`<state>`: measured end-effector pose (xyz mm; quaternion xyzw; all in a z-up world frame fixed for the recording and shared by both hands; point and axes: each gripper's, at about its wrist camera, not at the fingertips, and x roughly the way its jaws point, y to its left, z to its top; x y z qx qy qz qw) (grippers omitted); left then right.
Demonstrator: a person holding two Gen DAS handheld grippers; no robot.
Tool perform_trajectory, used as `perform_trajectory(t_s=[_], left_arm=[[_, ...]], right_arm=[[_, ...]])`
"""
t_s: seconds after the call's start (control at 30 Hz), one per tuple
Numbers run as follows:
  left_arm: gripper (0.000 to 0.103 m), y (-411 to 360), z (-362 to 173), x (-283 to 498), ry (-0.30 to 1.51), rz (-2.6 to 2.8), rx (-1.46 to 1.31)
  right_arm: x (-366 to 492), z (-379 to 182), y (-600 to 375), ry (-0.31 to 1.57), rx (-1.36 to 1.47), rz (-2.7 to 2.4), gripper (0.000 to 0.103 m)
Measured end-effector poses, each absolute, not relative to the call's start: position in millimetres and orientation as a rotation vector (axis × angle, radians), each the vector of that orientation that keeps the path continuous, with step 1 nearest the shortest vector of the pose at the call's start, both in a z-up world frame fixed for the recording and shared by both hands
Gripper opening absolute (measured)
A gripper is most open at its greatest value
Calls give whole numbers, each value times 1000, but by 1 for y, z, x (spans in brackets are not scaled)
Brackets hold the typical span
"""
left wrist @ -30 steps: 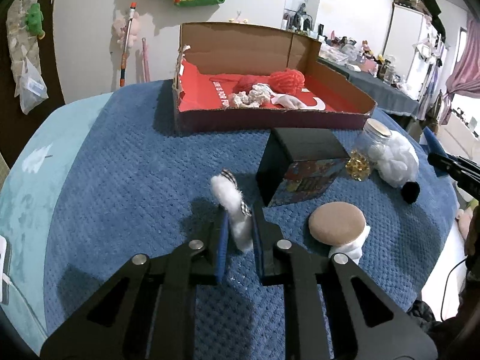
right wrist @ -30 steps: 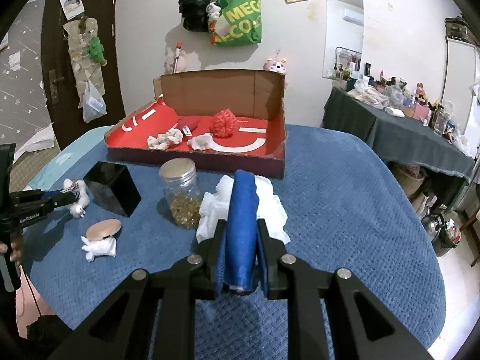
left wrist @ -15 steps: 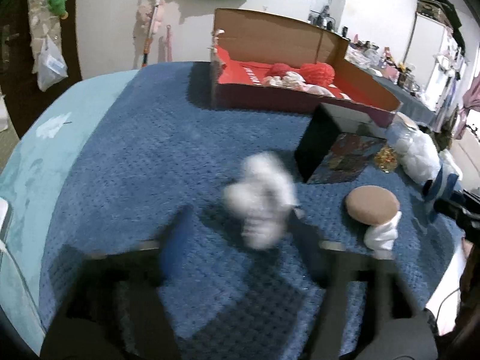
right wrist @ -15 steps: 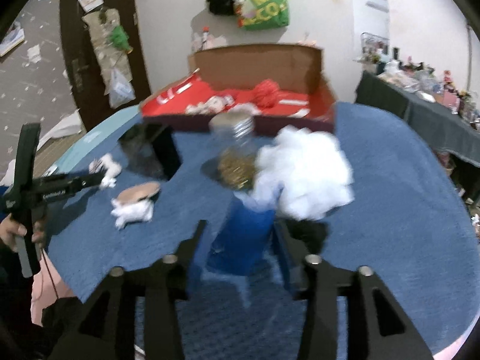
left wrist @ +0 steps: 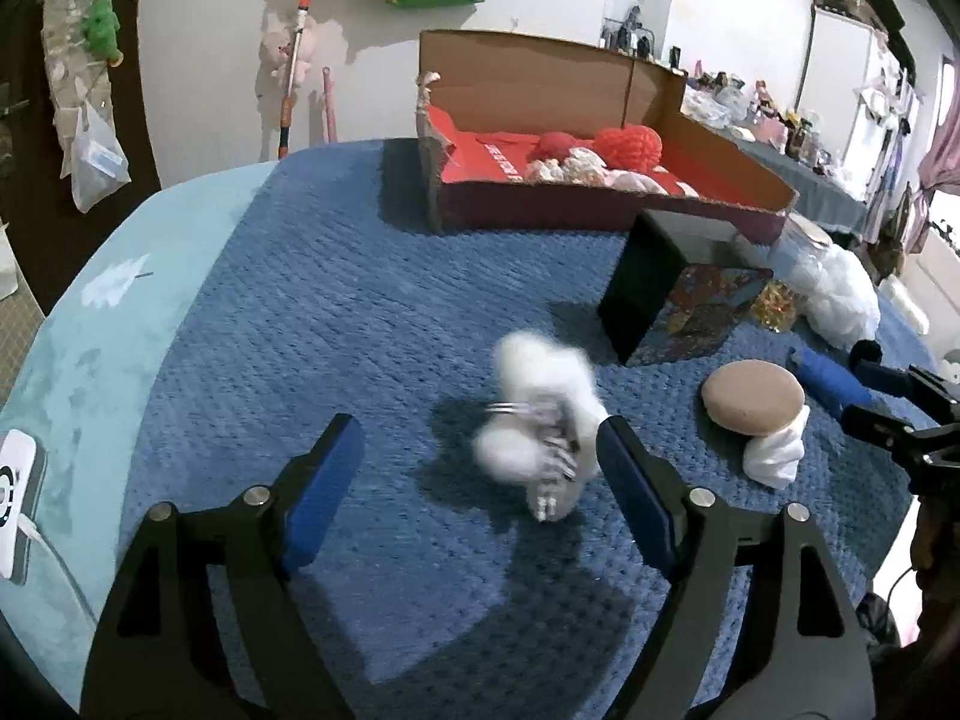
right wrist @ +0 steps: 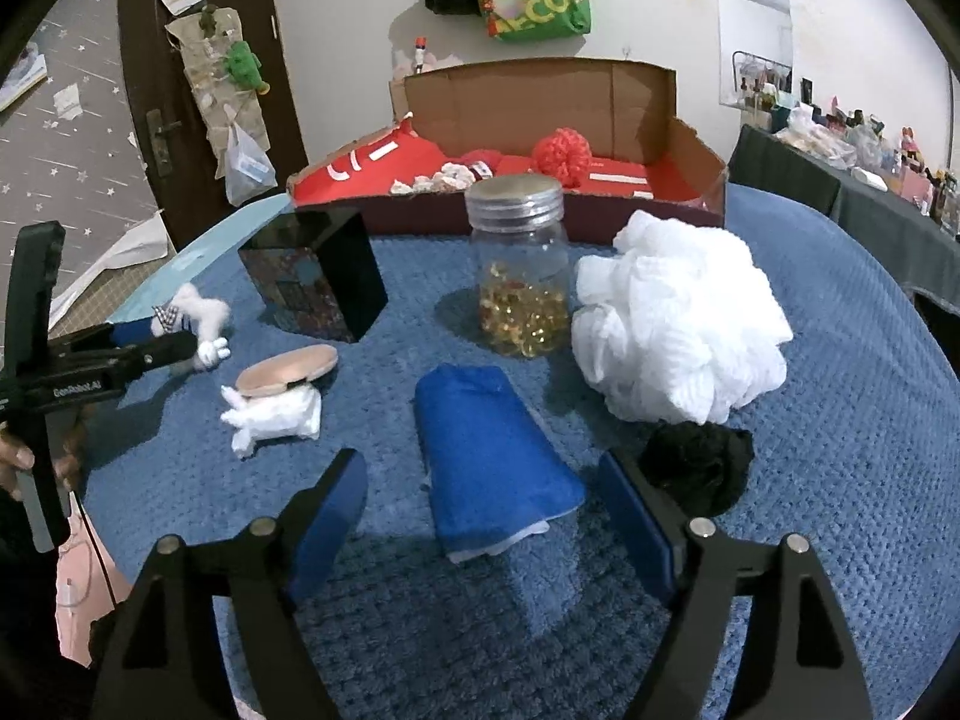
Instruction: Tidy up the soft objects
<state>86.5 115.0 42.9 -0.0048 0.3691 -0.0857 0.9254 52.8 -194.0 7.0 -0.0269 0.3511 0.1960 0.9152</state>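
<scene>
Blanket (right wrist: 840, 450), blue and knobbly, covers the tabletop, with a cardboard box (right wrist: 540, 102) at its far edge holding red yarn (right wrist: 562, 153). Nearer the middle sit a white mesh pouf (right wrist: 678, 318), a black cube (right wrist: 318, 276) and a glass jar (right wrist: 519, 276). The right tongs (right wrist: 483, 516) are opening around a folded blue cloth (right wrist: 486, 456) lying on the blanket between them, untouched. The left tongs (left wrist: 480, 468) are opening too, a blurred white plush toy (left wrist: 540, 420) between them.

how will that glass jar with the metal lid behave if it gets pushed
The glass jar stands upright on a soft knitted blanket, so it would probably tip rather than slide. Its round body looks apt to roll once down. Glass is rigid and likely breakable; the yellow beads would shift.
</scene>
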Motion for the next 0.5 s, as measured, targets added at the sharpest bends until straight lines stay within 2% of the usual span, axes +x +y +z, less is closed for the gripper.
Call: perform_trajectory(t_s=[0.07,0.5], left_arm=[[85,119,44,85,749,-170,-14],[88,93,47,87,737,-265,96]], right_arm=[[54,6,-193,726,-54,408,82],[59,1,-184,738,-87,412,87]])
